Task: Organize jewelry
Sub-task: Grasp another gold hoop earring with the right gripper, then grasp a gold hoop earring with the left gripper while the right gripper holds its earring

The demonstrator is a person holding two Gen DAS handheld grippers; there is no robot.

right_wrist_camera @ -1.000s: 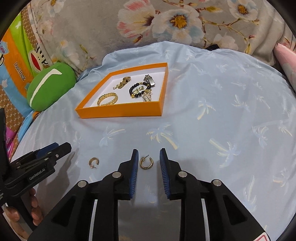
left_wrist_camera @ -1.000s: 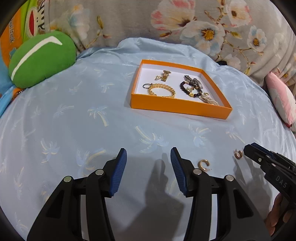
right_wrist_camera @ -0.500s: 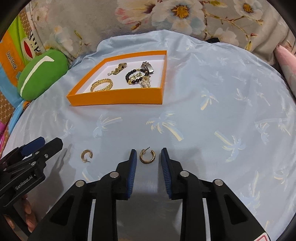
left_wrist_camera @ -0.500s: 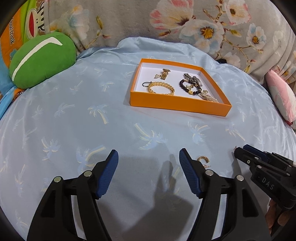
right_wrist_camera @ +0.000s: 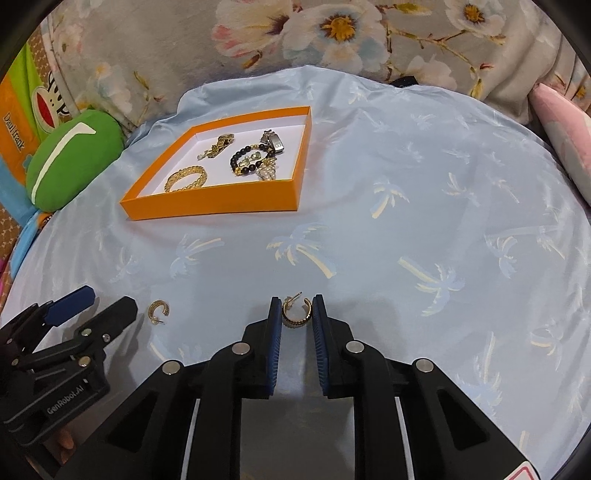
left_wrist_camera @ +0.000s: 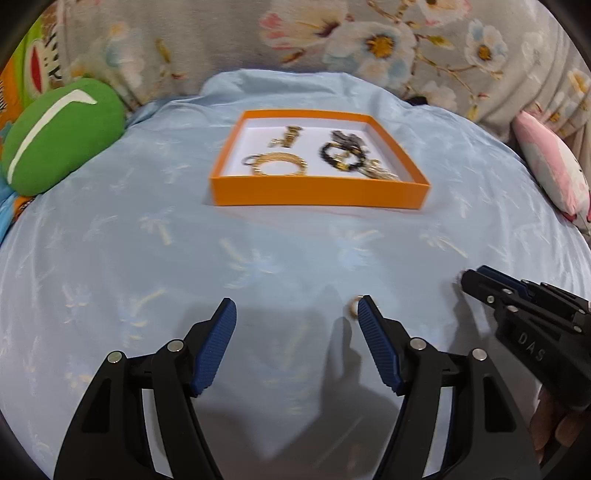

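A gold hoop earring (right_wrist_camera: 296, 314) lies on the blue palm-print sheet, with my right gripper (right_wrist_camera: 296, 302) shut on it, both blue pads against its sides. A second gold earring (right_wrist_camera: 159, 312) lies further left. In the left wrist view that earring (left_wrist_camera: 352, 307) peeks out just beside the tip of the right finger of my left gripper (left_wrist_camera: 295, 306), which stands open with only sheet between its pads. The orange box (left_wrist_camera: 317, 192) behind holds a gold chain bracelet (left_wrist_camera: 277, 168), a black bead bracelet (left_wrist_camera: 341, 157) and other pieces.
A green cushion (left_wrist_camera: 59, 136) sits at the far left and a pink pillow (left_wrist_camera: 550, 166) at the far right. Flowered grey fabric (right_wrist_camera: 332, 33) rises behind the box (right_wrist_camera: 210, 205). Each gripper shows at the edge of the other's view: left (right_wrist_camera: 110, 300), right (left_wrist_camera: 471, 277).
My left gripper's jaws widened and it shifted right, bringing the loose earring beside its right fingertip. My right gripper's jaws narrowed onto the hoop earring.
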